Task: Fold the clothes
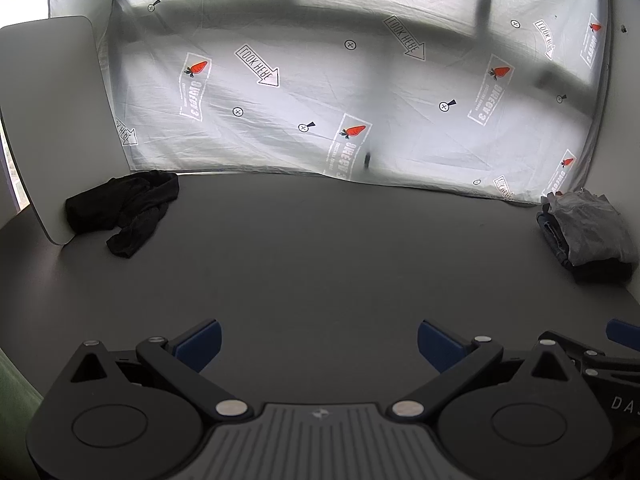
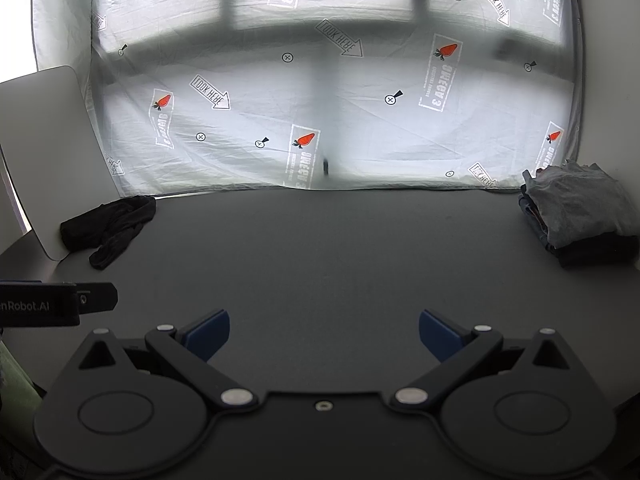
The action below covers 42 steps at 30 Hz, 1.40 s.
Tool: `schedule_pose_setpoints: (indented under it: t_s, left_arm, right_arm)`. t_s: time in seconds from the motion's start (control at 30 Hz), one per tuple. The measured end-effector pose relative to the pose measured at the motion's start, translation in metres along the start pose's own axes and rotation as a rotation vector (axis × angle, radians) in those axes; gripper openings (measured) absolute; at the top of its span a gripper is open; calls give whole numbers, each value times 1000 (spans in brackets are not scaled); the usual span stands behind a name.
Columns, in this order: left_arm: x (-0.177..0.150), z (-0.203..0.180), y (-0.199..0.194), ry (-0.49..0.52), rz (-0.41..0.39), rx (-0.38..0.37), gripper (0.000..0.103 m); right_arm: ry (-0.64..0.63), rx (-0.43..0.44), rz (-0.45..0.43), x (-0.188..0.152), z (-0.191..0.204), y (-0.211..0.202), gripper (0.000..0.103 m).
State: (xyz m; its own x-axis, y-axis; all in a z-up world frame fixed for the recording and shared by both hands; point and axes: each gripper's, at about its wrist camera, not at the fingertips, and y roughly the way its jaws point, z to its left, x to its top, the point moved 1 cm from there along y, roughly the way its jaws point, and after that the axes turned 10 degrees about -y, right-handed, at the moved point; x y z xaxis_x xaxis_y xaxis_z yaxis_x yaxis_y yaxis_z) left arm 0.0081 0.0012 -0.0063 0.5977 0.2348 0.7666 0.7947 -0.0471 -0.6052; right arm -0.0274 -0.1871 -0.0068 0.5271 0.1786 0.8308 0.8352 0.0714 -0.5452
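Note:
A crumpled black garment (image 1: 124,210) (image 2: 110,228) lies at the far left of the dark grey table (image 1: 320,264) (image 2: 328,256). At the far right sits a stack of folded clothes (image 1: 588,232) (image 2: 580,216) with a grey piece on top. My left gripper (image 1: 319,346) hovers over the near table edge, open, nothing between its blue pads. My right gripper (image 2: 324,336) is open and empty too, level with the left one. The right gripper's blue tip (image 1: 622,334) shows at the left wrist view's right edge. The left gripper's body (image 2: 56,304) shows at the right wrist view's left edge.
A white printed sheet (image 1: 340,92) (image 2: 320,100) hangs as a backdrop behind the table. A pale rounded panel (image 1: 52,128) (image 2: 48,160) leans at the far left, right beside the black garment. A wide stretch of bare tabletop lies between the two clothes piles.

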Motion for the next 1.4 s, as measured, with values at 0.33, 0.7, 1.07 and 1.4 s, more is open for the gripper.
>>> schedule_pose_setpoints:
  t_s: [0.33,0.7,1.07,1.4]
  left_arm:
    - [-3,2,-3,0,-3,-1,103]
    - [4,1,-4,2,1,0,103]
    - [7,-1,-5,2,5,-1,103]
    - [8,-1,-4,4,3,-2,103]
  right_arm:
    - [-5,-1,4,1,4,-5,102]
    - [2,-3,0,3,5,-10,102]
    - [3,-8,-7,0,6,-12,102]
    - [5,-12,-11,1,6,-15,102]
